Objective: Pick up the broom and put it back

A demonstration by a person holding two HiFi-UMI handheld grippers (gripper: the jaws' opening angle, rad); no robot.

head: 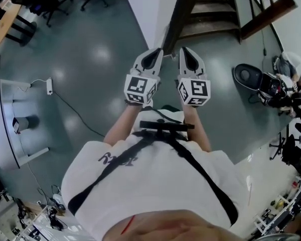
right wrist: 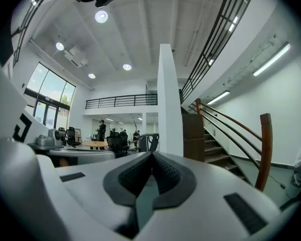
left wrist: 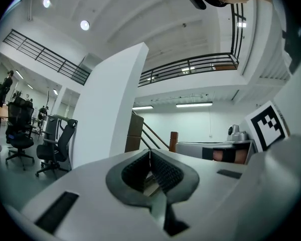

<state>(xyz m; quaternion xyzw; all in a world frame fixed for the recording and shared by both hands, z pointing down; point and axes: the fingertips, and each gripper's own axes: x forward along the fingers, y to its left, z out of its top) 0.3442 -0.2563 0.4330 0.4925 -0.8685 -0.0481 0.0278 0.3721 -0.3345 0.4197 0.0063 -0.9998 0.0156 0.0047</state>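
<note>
Head view is showing a grey floor (head: 100,59), with office chairs (head: 45,1) standing far to the left of the staircase (head: 210,9). A white power strip (head: 49,86) is lying on the floor, also left of the staircase and well apart from it. The left gripper (head: 157,53) is pointing towards the foot of the staircase from just left of it. The left gripper view is showing its jaws pressed together with nothing between them. The right gripper (head: 185,51) is sitting just beside the left gripper, directly in front of the staircase. The right gripper view is showing its jaws pressed together and pinching nothing. A wooden handrail (head: 268,15) is running along the right side of the staircase, and a dark round device (head: 248,77) is standing on the floor to the right of the staircase. The broom is appearing in none of the three views, so its place relative to the staircase cannot be told
</note>
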